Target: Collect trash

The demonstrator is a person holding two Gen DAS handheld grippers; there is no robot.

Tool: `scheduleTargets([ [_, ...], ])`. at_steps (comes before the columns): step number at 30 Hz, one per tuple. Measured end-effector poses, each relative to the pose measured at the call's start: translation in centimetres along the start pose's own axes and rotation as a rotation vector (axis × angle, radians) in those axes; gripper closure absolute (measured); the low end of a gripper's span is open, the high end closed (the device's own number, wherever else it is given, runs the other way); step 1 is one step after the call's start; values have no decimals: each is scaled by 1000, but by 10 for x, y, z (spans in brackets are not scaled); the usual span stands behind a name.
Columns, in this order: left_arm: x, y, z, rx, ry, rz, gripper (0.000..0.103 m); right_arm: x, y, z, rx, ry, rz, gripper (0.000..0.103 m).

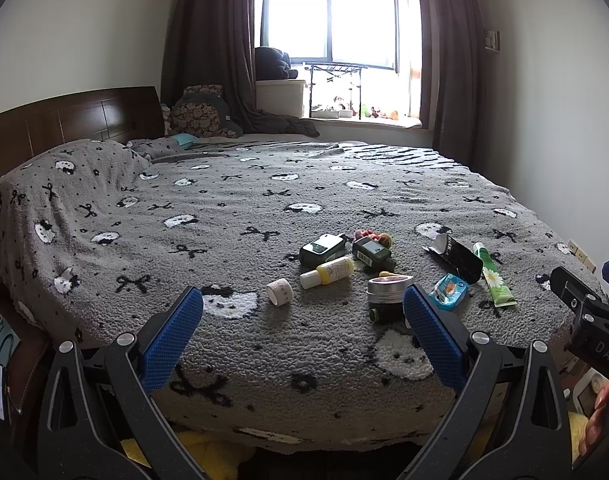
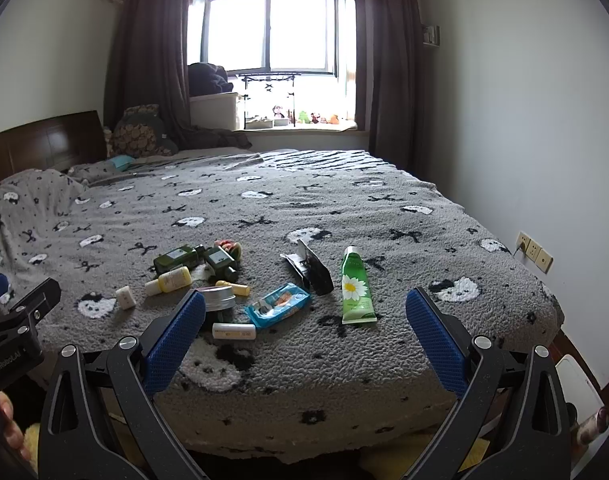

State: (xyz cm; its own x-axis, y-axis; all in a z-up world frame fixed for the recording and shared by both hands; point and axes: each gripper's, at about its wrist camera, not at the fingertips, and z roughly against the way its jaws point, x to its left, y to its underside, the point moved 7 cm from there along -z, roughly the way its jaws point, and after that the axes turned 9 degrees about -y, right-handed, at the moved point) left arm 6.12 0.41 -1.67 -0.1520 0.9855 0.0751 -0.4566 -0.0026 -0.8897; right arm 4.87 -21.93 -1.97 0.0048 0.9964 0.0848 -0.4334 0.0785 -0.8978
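Trash lies on the grey patterned bed (image 1: pixel 184 208) (image 2: pixel 424 240) near its foot. There are two dark green bottles (image 1: pixel 321 249) (image 2: pixel 176 258), a yellow bottle (image 1: pixel 328 272) (image 2: pixel 169 280), a small white roll (image 1: pixel 279 291) (image 2: pixel 125 297), a round tin (image 1: pixel 386 286) (image 2: pixel 220 298), a blue wrapper (image 1: pixel 448 291) (image 2: pixel 278 305), a black torn carton (image 1: pixel 460 258) (image 2: pixel 314 268), a green tube (image 1: pixel 494 276) (image 2: pixel 356 286) and a white stick (image 2: pixel 234 331). My left gripper (image 1: pixel 302 320) is open and empty, short of the items. My right gripper (image 2: pixel 304 320) is open and empty, short of the tube.
A wooden headboard (image 1: pixel 64 120) stands at the left. A window sill (image 1: pixel 364 120) with toys lies beyond the bed. Wall sockets (image 2: pixel 536 252) are on the right wall. A white bin (image 2: pixel 576 388) stands at the lower right, beside the bed's foot.
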Motion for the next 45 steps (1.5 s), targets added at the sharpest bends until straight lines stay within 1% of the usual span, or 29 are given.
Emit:
scheduleTargets([
  [33, 5, 1, -2, -6, -15, 2, 8, 0, 0, -1, -14, -13, -7, 3],
  [45, 3, 5, -5, 1, -13, 1, 8, -3, 3, -3, -48, 8, 26, 3],
])
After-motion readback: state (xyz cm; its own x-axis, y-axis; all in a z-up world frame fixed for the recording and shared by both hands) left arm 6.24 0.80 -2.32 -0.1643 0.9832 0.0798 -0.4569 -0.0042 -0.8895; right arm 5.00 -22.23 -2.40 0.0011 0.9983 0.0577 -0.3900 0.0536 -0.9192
